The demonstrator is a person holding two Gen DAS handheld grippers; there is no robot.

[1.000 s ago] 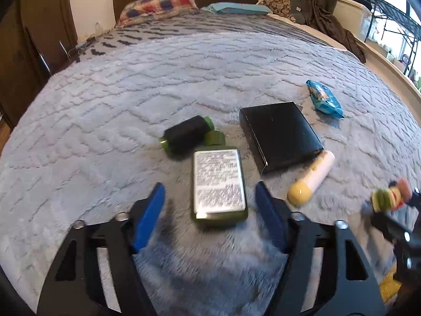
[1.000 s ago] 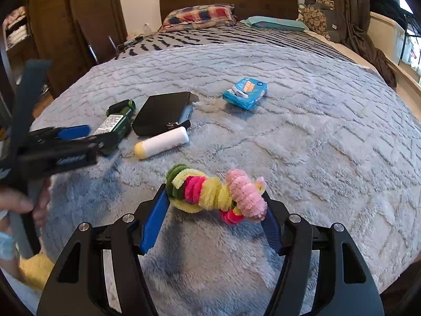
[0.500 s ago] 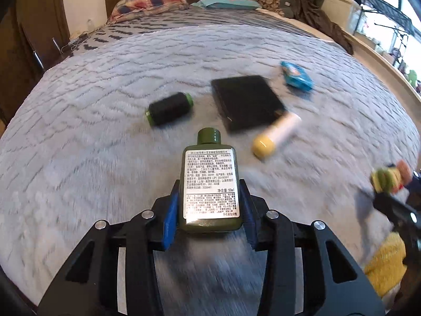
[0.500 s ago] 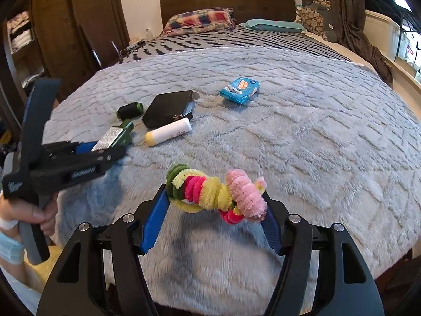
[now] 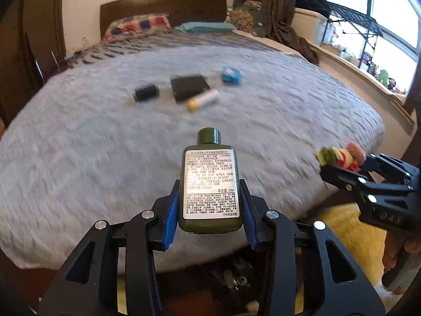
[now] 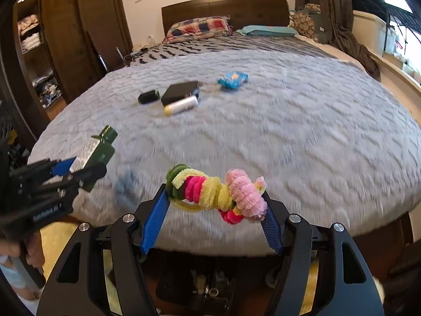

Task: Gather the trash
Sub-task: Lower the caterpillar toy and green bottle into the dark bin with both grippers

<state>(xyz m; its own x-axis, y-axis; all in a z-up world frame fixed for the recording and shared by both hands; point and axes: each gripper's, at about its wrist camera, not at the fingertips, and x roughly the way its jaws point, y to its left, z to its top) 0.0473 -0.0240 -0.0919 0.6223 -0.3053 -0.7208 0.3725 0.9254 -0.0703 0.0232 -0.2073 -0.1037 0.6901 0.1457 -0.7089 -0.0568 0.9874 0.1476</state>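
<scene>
Trash, collected so far: two items, both lifted clear of the bed (image 6: 302,137).
- Green bottle (image 5: 209,187), dark, white printed label facing up. Location: clamped at its lower body between the blue pads of the left gripper (image 5: 209,216), cap pointing away, over the near edge of the grey blanket. The jaws closed in on it within the past second and now press both sides.
- Pipe-cleaner bundle (image 6: 215,192), fuzzy rings in green, yellow, pink and red. Location: spanned end to end between the pads of the right gripper (image 6: 214,220), which is closed on it at a fairly wide setting, also at the near edge.

Trash not yet collected, grouped mid-bed, well apart from both grippers:
- black spool (image 6: 149,96) with green ends, lying on its side;
- black box (image 6: 179,92), flat;
- white tube (image 6: 181,105) with yellow cap, touching or just beside the box;
- blue packet (image 6: 232,79), a little beyond.

Judgement: roughly a third along; neither held item is deposited.

Surroundings: pillows (image 6: 200,27) and headboard (image 6: 223,8) at the far end, wardrobe at left, window and shelving at right. Below both grippers, past the bed's foot, a dark container (image 6: 200,284) on the floor holds small objects, blurred; possibly the bin. Yellow rug (image 5: 350,231) alongside. Nothing visibly blocks the drop.
</scene>
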